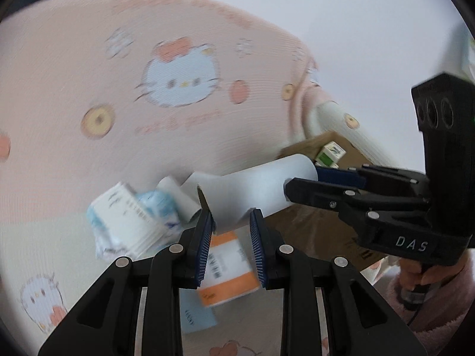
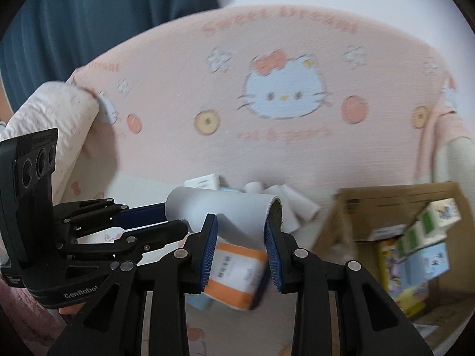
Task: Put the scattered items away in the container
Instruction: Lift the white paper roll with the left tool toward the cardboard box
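Note:
A white paper roll (image 1: 255,190) hangs in the air over the bed, held at both ends. My left gripper (image 1: 230,225) is shut on its near end, where the cardboard core shows. My right gripper (image 1: 305,182) comes in from the right and is shut on the other end. In the right wrist view the same roll (image 2: 219,210) sits between the right gripper (image 2: 240,225) pads, and the left gripper (image 2: 169,216) clamps its left end. The open cardboard box (image 2: 386,201) stands at the right, also seen behind the roll (image 1: 311,148), with small green-and-white cartons (image 2: 427,222) and colourful packs inside.
On the bed sheet below lie an orange-and-white box (image 1: 225,270), a tissue pack (image 1: 124,216), small white rolls (image 2: 291,204) and a blue card (image 1: 196,317). A pink cartoon-cat blanket (image 2: 282,148) fills the background. A person's pink sleeve (image 1: 439,296) holds the right gripper's handle.

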{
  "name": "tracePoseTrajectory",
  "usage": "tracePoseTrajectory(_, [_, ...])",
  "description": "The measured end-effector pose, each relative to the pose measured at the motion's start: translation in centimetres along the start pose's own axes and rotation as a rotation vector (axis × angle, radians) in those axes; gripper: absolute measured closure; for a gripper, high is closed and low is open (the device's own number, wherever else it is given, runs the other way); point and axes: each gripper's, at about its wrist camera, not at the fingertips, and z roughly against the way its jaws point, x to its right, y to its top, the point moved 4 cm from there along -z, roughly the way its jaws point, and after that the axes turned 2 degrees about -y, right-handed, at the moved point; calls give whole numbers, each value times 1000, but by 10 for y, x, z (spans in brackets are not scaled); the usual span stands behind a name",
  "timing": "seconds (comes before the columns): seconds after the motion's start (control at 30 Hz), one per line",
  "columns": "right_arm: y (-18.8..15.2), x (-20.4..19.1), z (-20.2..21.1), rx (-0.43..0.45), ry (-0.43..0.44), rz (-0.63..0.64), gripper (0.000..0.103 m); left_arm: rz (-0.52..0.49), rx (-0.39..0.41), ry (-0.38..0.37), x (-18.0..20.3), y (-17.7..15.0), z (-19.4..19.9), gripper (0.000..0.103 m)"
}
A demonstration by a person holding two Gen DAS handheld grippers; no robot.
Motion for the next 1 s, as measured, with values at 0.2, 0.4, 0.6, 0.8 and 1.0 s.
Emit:
tracePoseTrajectory(0.2, [2,37,36,36,-78,-1,73,-80,-18,-48,49,21,-14,74])
tracePoseTrajectory(0.4, [1,84,58,16,-104,-48,73,-145,-50,-72,94,40,-36,74])
tracePoseTrajectory(0.6, [-9,135,73,-33,-143,-83,73,-147,-129,-141,142,49,-67,74])
tracePoseTrajectory(0.8, [-17,186,79,-91,-142,-160,73,-124,-238,-218,189,54,-103,74])
tracePoseTrajectory(1.0, [-24,237,80,-184,-158,-252,73,-115,-392,-291,225,56,-142,74])
